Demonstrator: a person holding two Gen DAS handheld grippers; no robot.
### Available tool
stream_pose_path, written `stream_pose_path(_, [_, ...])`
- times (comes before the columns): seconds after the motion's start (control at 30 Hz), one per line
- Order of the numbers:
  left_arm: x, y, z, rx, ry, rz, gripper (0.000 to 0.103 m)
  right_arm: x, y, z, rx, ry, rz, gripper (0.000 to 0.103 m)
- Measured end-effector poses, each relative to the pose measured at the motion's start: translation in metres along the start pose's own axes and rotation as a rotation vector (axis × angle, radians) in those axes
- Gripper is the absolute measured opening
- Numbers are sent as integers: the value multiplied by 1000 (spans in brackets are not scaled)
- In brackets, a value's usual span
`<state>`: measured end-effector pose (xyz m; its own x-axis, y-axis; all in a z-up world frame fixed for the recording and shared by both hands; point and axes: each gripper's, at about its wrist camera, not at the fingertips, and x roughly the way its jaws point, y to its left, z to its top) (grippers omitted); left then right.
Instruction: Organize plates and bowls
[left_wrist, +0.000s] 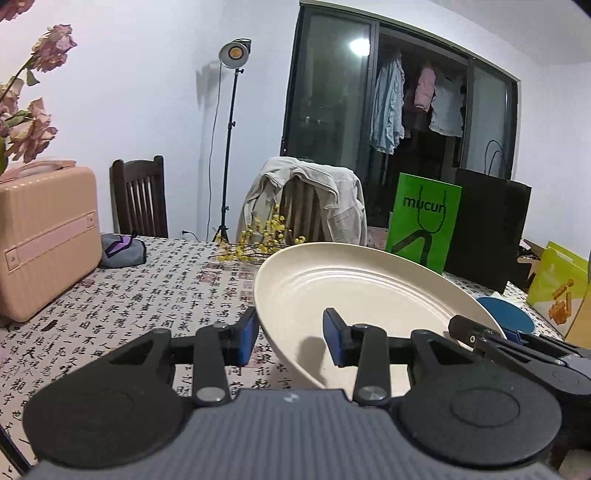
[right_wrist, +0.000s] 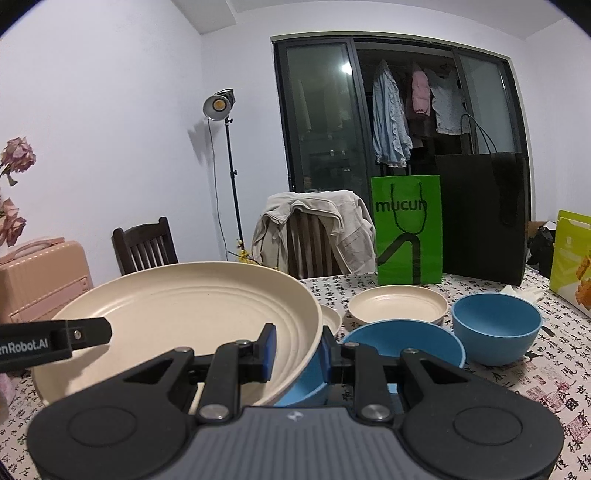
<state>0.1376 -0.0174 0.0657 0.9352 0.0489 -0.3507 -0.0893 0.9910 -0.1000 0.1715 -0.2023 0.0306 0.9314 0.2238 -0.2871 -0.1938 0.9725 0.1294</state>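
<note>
Both are gripping the cream plate (right_wrist: 177, 306) by opposite rims, the left hand-held gripper (left_wrist: 291, 338) and right hand-held gripper (right_wrist: 295, 350) holding it above the bench (left_wrist: 147, 295).

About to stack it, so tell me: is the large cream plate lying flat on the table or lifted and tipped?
Lifted and tipped. The large cream ribbed plate hangs over the tablecloth, its right rim above a blue bowl, with both claws at its rims.

White walls (right_wrist: 110, 110). Dark-framed sliding glass door (right_wrist: 325, 122), clothes (right_wrist: 391, 118) hanging behind it. Studio lamp (right_wrist: 218, 105) on tripod, lit. Two dark wooden chairs (right_wrist: 146, 245), one with beige jacket (right_wrist: 317, 221) draped over it.
</note>
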Motion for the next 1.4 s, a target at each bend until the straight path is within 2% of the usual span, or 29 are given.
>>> stream_pose_path(0.37, [8,-19,-7,3,-14,-29,39,1,-22,-2,-12,-10,-21,24])
stream_pose_path(1.07, [18,-32,-43,-9,62,-106,39,-8,-53,-28,-2,22,-58,24])
stream_pose_path(1.4, [13,-38,-51,3,64,-119,39,-20,-57,-35,-7,6,-68,24])
